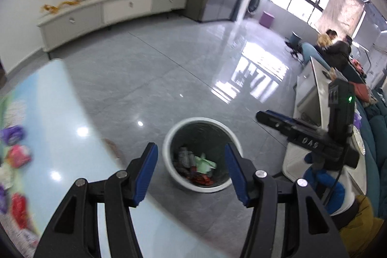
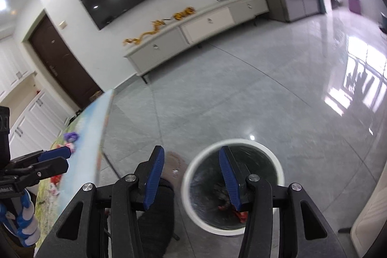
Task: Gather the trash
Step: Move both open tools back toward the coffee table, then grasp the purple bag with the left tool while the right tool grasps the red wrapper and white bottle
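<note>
Trash lies in the bin below both tongs, left and right, released and empty.

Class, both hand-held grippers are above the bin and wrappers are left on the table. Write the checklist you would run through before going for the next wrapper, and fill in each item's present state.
1. Left hand-held gripper empty: ok, jaws apart, nothing between them.
2. Right hand-held gripper empty: ok, jaws apart, nothing held.
3. White trash bin upright on the floor with room left: ok, wrappers lie low inside.
4. Trash left to collect: ok, purple wrapper and pink wrapper lie on the table.
5. Floor beside the bin clean: cannot tell, a blurred brownish patch lies there.
6. Sharp view of the next wrapper: not ok, the table's items are blurred.
</note>
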`<state>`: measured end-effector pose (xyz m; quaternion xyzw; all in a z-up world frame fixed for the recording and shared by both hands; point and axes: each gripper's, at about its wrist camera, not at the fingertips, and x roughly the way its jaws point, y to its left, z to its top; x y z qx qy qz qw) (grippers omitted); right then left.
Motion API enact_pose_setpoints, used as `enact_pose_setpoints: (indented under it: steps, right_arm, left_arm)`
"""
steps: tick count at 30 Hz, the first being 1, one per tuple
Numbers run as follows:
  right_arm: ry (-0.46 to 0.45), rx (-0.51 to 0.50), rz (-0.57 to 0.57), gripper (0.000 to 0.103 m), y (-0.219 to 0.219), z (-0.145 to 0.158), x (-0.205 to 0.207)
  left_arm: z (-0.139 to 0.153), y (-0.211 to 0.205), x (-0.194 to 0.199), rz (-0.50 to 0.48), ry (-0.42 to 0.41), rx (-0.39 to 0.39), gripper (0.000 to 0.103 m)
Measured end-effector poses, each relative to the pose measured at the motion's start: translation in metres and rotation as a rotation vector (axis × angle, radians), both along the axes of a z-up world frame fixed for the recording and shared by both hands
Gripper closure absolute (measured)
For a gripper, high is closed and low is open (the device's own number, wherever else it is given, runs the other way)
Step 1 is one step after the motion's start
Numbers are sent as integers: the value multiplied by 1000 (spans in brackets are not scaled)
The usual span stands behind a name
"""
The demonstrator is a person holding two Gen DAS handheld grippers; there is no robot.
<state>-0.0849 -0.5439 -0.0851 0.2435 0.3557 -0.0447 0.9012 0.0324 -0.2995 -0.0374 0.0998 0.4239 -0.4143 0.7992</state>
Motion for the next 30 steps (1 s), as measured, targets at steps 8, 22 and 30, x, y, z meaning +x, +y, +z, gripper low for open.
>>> enact_pose_setpoints:
  steps: [8, 22, 30]
  right_arm:
    - [-68, -74, 172, 57, 87, 50, 32]
    - [-49, -126, 541, 54, 256, 56, 97]
    - [31, -135, 727, 52, 330, 23, 127]
  left_arm:
    - [23, 121, 4, 177, -38, -65, 48]
    - [-7, 310, 36, 558, 8, -98, 47]
    - [-35, 335, 65, 634, 59, -92, 45]
